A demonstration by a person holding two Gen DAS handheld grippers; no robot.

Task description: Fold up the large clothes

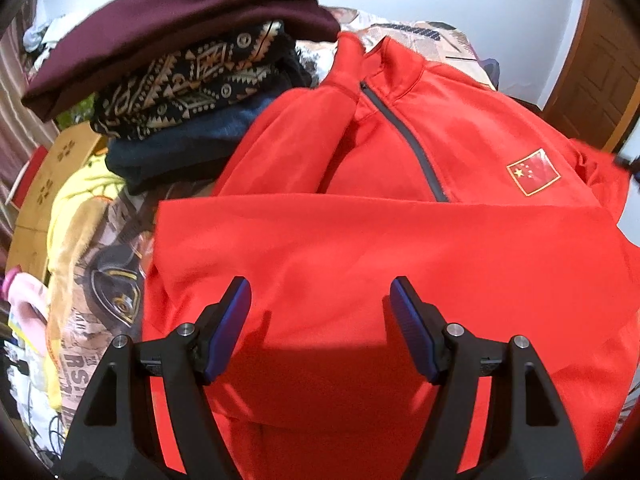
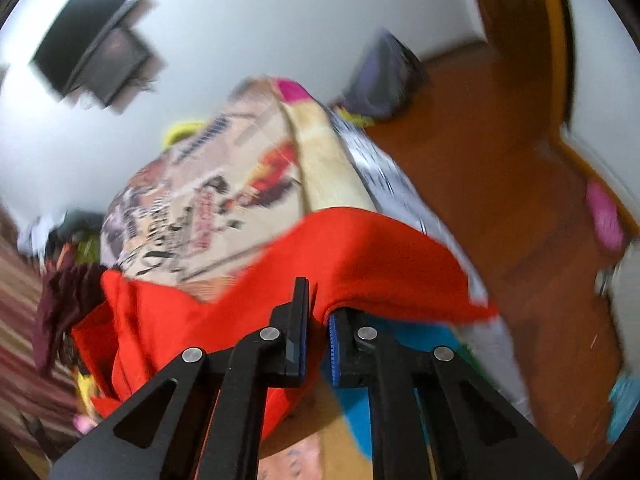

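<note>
A red zip-neck jacket point(image 1: 380, 240) with a flag patch point(image 1: 533, 176) lies on a bed, its lower part folded up over the chest and one sleeve laid across. My left gripper point(image 1: 320, 286) hovers over the folded part, jaws open, with nothing between the blue pads. In the right wrist view, which is blurred, my right gripper point(image 2: 318, 304) is shut on a bunched edge of the red jacket point(image 2: 360, 256), which drapes left and right from the pinch.
A stack of folded clothes sits left of the jacket: a maroon garment point(image 1: 180, 20), a black-and-tan patterned one point(image 1: 192, 80), a navy one point(image 1: 192, 148). A printed bedspread point(image 2: 224, 192) covers the bed. A cardboard box point(image 1: 52, 176), wooden floor point(image 2: 500, 160) and door point(image 1: 600, 80) surround it.
</note>
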